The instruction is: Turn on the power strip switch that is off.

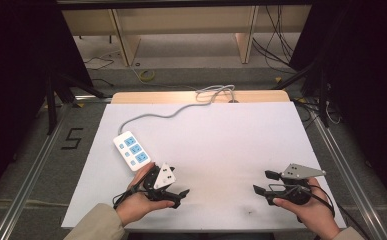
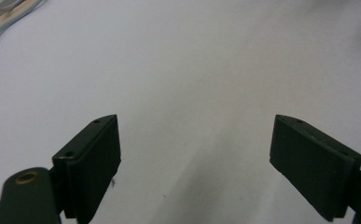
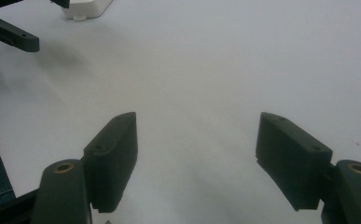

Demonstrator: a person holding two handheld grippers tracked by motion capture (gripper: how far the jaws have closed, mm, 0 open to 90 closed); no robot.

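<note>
Your white table (image 1: 206, 150) is the biggest thing before you, and on it the white power strip (image 1: 132, 150) is the landmark to steer by. It lies flat toward the left side of the board, its three blue socket faces up, set on a slant. Nothing is plugged into those sockets. Its grey cable (image 1: 171, 112) runs from the strip's far end to the back edge of the table, where it loops.

Your left hand (image 1: 138, 200) sits just nearer to you than the strip, almost touching its near end, palm curled around the left gripper (image 1: 182, 196). That gripper points away from the strip, toward the middle of the table, low over the surface. In the left gripper view its jaws stand spread wide with only bare board between them.

Your right hand (image 1: 313, 205) is well apart from the strip, on the opposite side of the table, holding the right gripper (image 1: 262, 182) so that it aims back toward the strip. Its jaws are likewise spread, with nothing between them; in the right gripper view a corner of the strip (image 3: 87, 8) shows at the far upper left.
</note>
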